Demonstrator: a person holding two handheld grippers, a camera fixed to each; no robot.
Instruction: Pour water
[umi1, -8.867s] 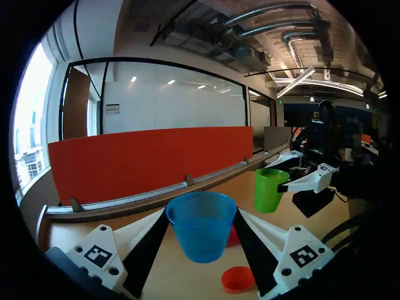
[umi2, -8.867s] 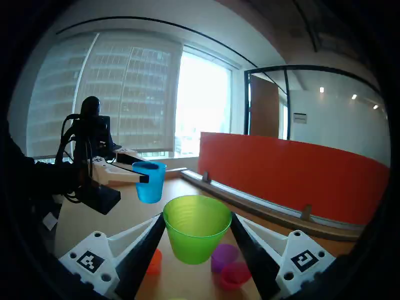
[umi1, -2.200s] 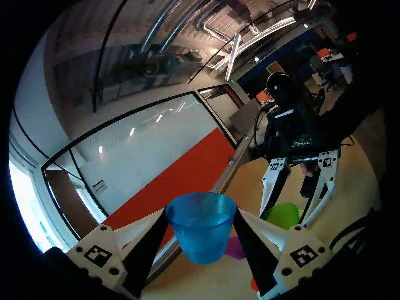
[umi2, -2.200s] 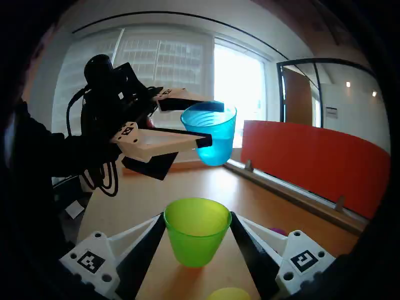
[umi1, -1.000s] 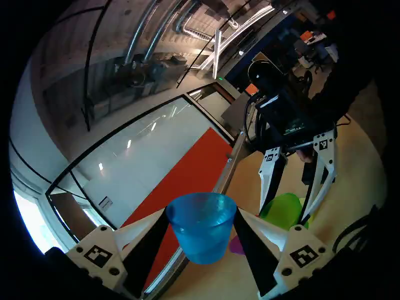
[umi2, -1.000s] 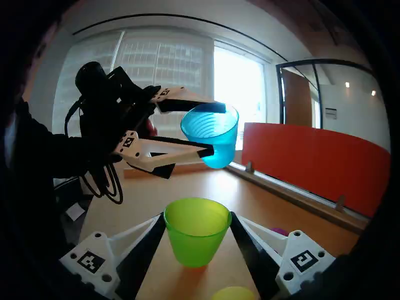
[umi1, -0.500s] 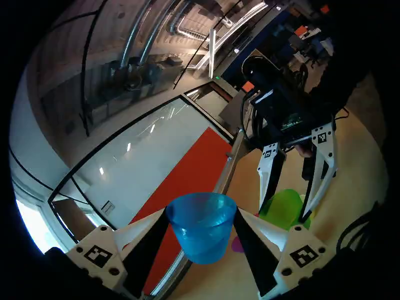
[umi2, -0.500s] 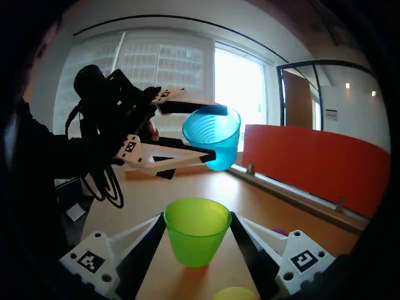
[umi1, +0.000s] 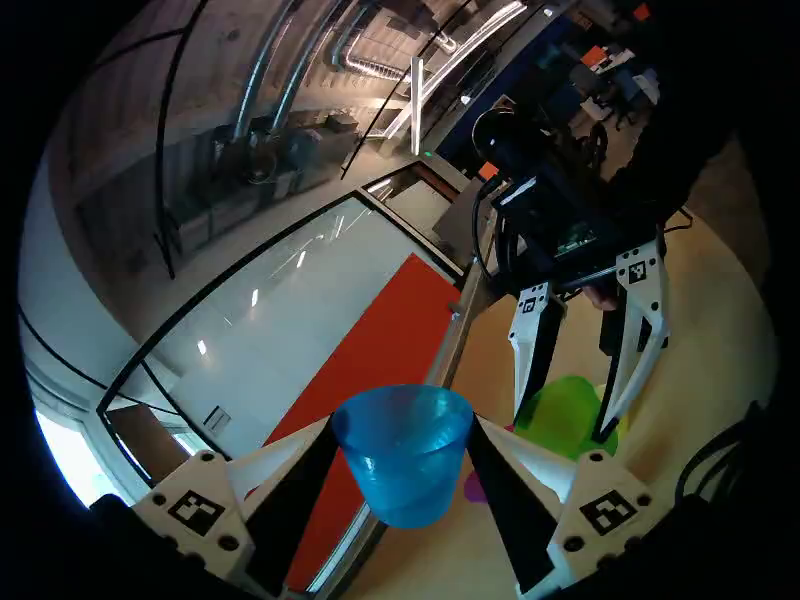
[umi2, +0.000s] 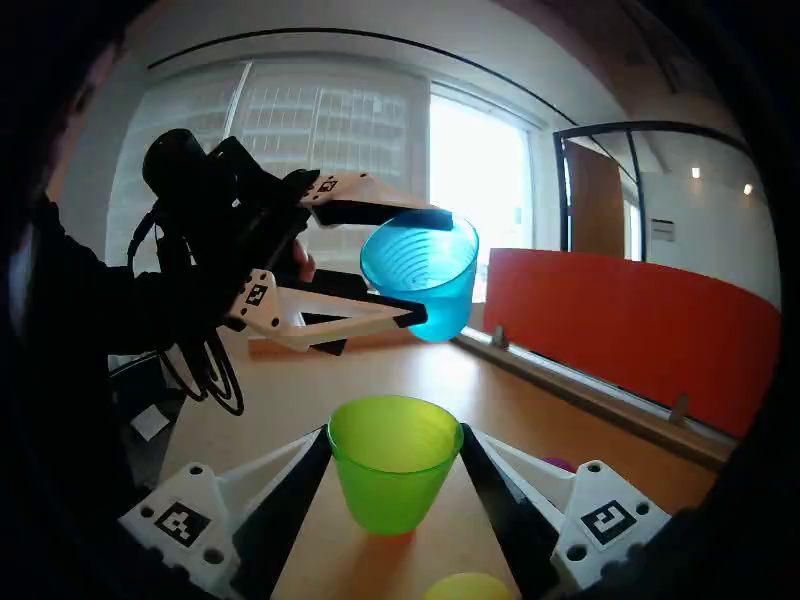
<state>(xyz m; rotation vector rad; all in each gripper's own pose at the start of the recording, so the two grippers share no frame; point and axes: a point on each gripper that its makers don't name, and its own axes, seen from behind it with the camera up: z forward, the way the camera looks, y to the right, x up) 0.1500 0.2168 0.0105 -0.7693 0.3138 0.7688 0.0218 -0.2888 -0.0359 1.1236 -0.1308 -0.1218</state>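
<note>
Above the wooden desk (umi2: 290, 400), our left gripper (umi2: 428, 265) pinches the tilted blue cup (umi2: 415, 285), raised beyond the right gripper (umi2: 395, 445), whose jaws clamp the green cup (umi2: 392, 480). We should centre the blue lip over the green mouth, then tip slowly.

The translucent blue cup (umi2: 420, 275) hangs tilted in the air, its open mouth tipped toward the green cup (umi2: 394, 460) below. The green cup is upright and translucent.
</note>
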